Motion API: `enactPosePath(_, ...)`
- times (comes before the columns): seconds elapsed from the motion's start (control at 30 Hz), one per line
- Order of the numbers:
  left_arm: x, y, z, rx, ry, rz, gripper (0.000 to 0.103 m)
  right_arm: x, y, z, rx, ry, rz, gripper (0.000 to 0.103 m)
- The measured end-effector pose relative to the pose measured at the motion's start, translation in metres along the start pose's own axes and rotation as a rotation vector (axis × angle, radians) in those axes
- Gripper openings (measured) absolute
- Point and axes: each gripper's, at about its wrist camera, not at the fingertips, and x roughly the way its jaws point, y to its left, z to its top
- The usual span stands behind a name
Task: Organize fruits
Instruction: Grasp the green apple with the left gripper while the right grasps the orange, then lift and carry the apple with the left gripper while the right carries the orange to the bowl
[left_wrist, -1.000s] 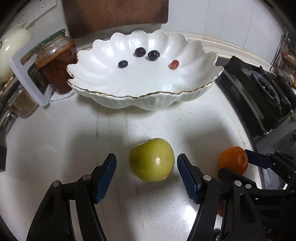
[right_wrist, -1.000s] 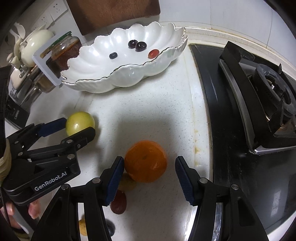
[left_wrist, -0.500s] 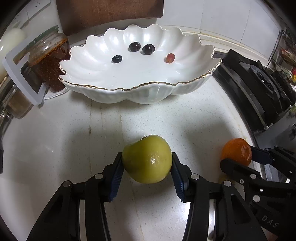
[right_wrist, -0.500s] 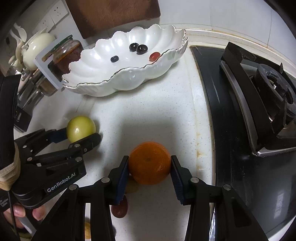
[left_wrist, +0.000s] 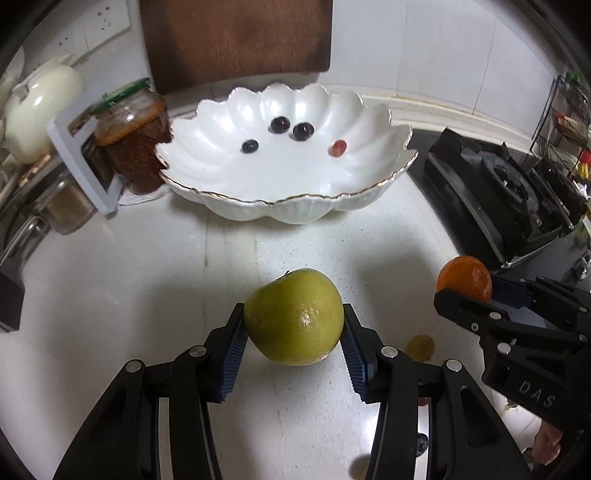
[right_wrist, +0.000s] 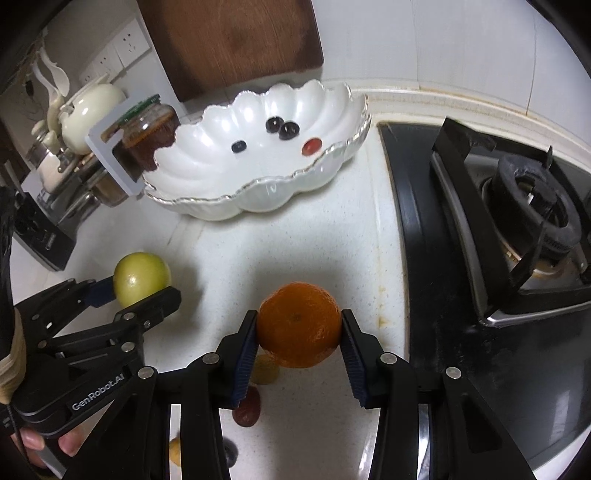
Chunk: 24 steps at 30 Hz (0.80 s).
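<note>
Left wrist view: left gripper (left_wrist: 293, 334) is closed part-way on the green apple (left_wrist: 294, 316), both blue ribbed pads pressed against its sides. Apple's stem end tilts up and to the left; a shadow lies on the counter beneath it, so it appears to be raised off the surface. Right gripper (left_wrist: 476, 291) is visible at the right edge of this view, clamped on the orange (left_wrist: 464, 276).

Right wrist view: right gripper (right_wrist: 298, 334) is closed part-way on the orange (right_wrist: 298, 325), a pad against each side. Left gripper (right_wrist: 142, 291) appears at lower left, with the green apple (right_wrist: 141, 279) between its fingers and a person's fingertips (right_wrist: 68, 445) on its handle.

Below the orange, on the white counter (right_wrist: 295, 243): a yellowish small fruit (right_wrist: 265, 369), a dark red one (right_wrist: 246, 406), and, partly hidden behind the fingers, a yellow one (right_wrist: 174, 448) and a dark one (right_wrist: 229, 452).

Farther back sits the white scalloped bowl (right_wrist: 258, 199) with a gold rim. It contains three dark grapes (right_wrist: 288, 130) and one red grape (right_wrist: 311, 146). Bowl is well apart from both held fruits.

Left of the bowl: a glass jar (right_wrist: 149, 133) of reddish-brown preserve with a green lid, touching or just beside the bowl's rim. A cream teapot (right_wrist: 90, 110) stands behind it. A wooden board (right_wrist: 236, 40) leans on the wall behind the bowl. A black gas hob (right_wrist: 517, 206) is on the right.
</note>
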Motion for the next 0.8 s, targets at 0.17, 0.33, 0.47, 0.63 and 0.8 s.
enactPosePath(0.17, -0.021, 0.003, -0.004, -0.028, -0.035, -0.007, 0.048, -0.017, 0.004, 0.002, -0.015, -0.039, 0.011, 0.044)
enactPosePath(0.33, -0.043, 0.005, -0.006, -0.045, -0.077, -0.009, 0.048, -0.035, 0.01, 0.005, -0.035, -0.082, 0.025, 0.044)
enactPosePath(0.47, -0.062, 0.005, -0.004, -0.047, -0.12, -0.007, 0.048, -0.05, 0.015, 0.01, -0.046, -0.121, 0.04, 0.044)
enactPosePath(0.63, -0.079, 0.005, 0.002, -0.043, -0.168, -0.002, 0.048, -0.068, 0.02, 0.018, -0.064, -0.173, 0.049, 0.044)
enactPosePath(0.8, -0.094, 0.008, 0.01, -0.047, -0.215, 0.008, 0.048, -0.081, 0.024, 0.028, -0.073, -0.22, 0.054, 0.044)
